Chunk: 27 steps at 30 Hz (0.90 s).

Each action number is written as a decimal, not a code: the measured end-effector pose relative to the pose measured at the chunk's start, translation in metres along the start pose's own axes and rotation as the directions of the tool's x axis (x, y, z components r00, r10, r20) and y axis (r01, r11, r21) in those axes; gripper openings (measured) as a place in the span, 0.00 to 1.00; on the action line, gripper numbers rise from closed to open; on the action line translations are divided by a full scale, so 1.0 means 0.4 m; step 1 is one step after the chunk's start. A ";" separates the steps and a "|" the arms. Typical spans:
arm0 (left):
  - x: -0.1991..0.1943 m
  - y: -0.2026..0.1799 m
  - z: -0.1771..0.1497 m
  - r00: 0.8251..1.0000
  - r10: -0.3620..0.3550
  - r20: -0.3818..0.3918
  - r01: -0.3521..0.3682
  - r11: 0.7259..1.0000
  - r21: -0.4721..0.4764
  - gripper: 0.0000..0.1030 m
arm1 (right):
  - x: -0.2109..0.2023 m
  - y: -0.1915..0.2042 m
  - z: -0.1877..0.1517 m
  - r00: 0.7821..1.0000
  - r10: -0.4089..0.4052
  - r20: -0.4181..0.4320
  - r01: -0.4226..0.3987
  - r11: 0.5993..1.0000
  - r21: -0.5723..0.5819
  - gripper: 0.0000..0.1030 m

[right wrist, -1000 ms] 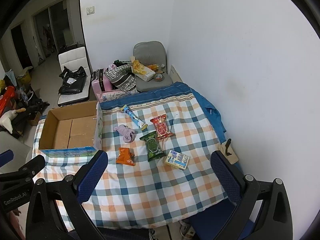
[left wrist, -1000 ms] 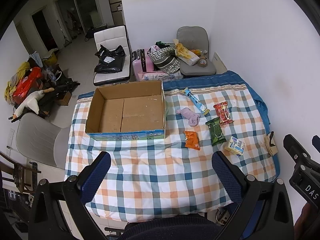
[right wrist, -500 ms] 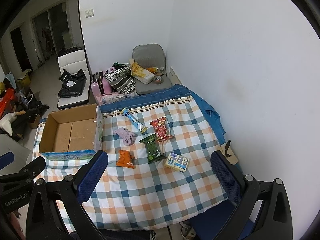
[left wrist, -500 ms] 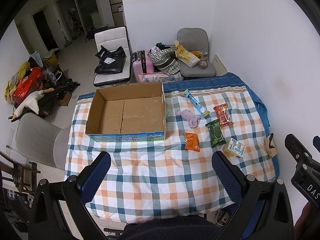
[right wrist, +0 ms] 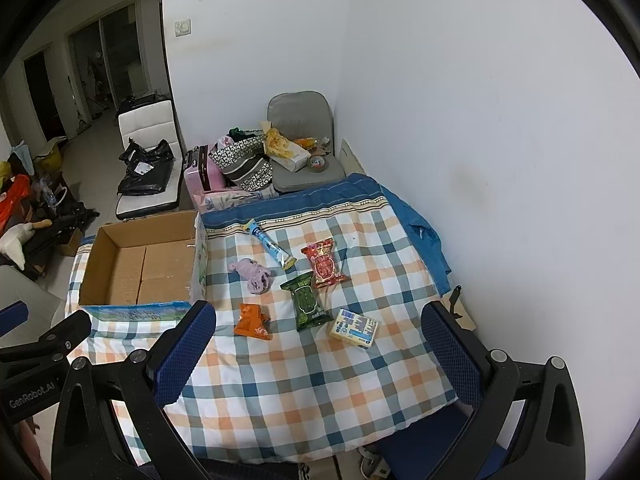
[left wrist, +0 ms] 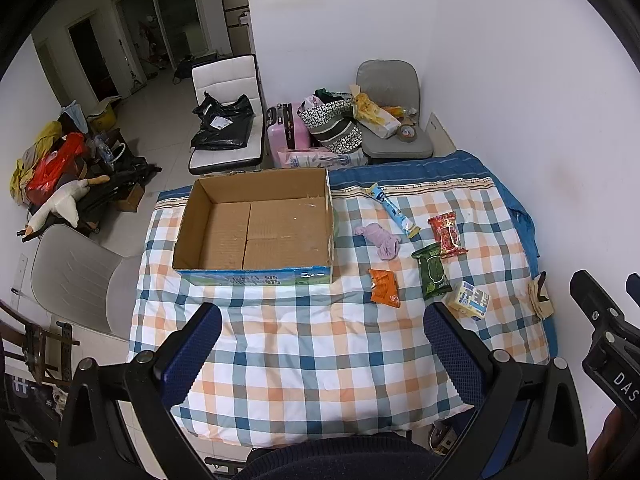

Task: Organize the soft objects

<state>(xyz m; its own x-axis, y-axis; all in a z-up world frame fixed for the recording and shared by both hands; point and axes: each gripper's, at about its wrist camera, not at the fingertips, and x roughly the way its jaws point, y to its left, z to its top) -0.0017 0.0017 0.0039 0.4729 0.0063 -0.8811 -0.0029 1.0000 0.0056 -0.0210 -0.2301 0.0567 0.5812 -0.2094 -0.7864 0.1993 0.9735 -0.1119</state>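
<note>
An empty open cardboard box sits at the left of a checked tablecloth. To its right lie a blue tube, a lilac cloth, a red packet, a green packet, an orange packet and a small yellow-blue pack. They also show in the right wrist view: tube, cloth, red, green, orange, pack. My left gripper and right gripper are open, empty, high above the table's near edge.
A white wall runs along the table's right side. Behind the table stand a grey chair with clutter, a pink suitcase and a white chair. A grey chair stands at the left. A small tan item lies at the table's right edge.
Both grippers have drawn slightly up and back from the table, so it looks a little smaller and farther. Nothing on the table has moved.
</note>
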 end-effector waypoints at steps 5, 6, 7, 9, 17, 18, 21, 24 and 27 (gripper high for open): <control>0.000 -0.001 -0.001 1.000 -0.001 0.001 0.001 1.000 0.001 1.00 | -0.002 0.002 -0.002 1.000 -0.002 0.000 0.002 1.000 -0.001 1.00; 0.000 0.000 -0.001 1.000 -0.001 0.001 0.001 1.000 0.001 1.00 | -0.002 0.001 -0.001 1.000 -0.001 0.001 0.001 1.000 0.000 1.00; -0.002 0.001 -0.001 1.000 -0.002 0.001 0.002 1.000 0.001 1.00 | -0.003 0.003 -0.003 1.000 -0.002 0.001 0.002 1.000 -0.001 1.00; -0.001 0.000 -0.002 1.000 -0.001 0.003 0.001 1.000 0.001 1.00 | -0.003 0.003 -0.001 1.000 -0.002 0.002 0.002 1.000 -0.002 1.00; -0.010 -0.004 0.015 1.000 0.002 0.007 -0.002 1.000 -0.003 1.00 | -0.005 0.004 -0.005 1.000 -0.001 0.004 0.001 1.000 -0.003 1.00; -0.010 -0.005 0.015 1.000 0.002 0.007 -0.002 1.000 -0.002 1.00 | -0.005 0.003 0.000 1.000 0.001 0.005 -0.001 1.000 -0.003 1.00; -0.015 -0.004 0.022 1.000 0.005 0.009 -0.005 1.000 -0.004 1.00 | -0.008 0.005 0.003 1.000 0.002 0.009 -0.002 1.000 -0.004 1.00; -0.019 -0.002 0.029 1.000 0.007 0.012 -0.007 1.000 -0.005 1.00 | -0.018 0.012 0.013 1.000 0.005 0.012 -0.005 1.000 -0.007 1.00; -0.028 0.005 0.054 1.000 0.011 0.018 -0.010 1.000 -0.014 1.00 | -0.020 0.013 0.022 1.000 0.009 0.016 -0.009 1.000 -0.007 1.00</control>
<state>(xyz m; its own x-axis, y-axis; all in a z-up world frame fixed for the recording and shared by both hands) 0.0120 0.0035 0.0238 0.4883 0.0168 -0.8725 -0.0199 0.9998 0.0081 -0.0176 -0.2244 0.0676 0.5953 -0.2016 -0.7778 0.1882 0.9761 -0.1090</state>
